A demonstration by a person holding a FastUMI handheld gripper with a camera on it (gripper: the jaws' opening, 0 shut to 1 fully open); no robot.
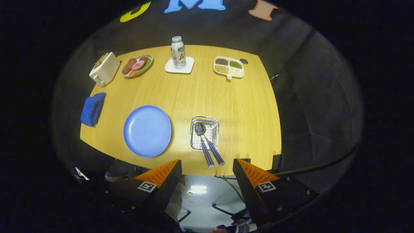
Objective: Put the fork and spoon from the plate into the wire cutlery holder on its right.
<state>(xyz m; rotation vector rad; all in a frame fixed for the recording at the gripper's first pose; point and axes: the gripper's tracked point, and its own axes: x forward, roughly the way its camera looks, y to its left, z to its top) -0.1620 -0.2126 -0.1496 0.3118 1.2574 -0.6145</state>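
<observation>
You see the fork and spoon lying together in the wire cutlery holder, handles poking out toward you. The blue plate sits bare just left of it. Your gripper hangs above the table edge, fingers wide apart, holding nothing.

toaster, towel, bottle

Gripper held high, looking steeply down along both fingers. Fingers spread wide apart, with nothing between them and pressing on nothing. Ridged inner faces turned toward each other across the gap, tips level with one another.
</observation>
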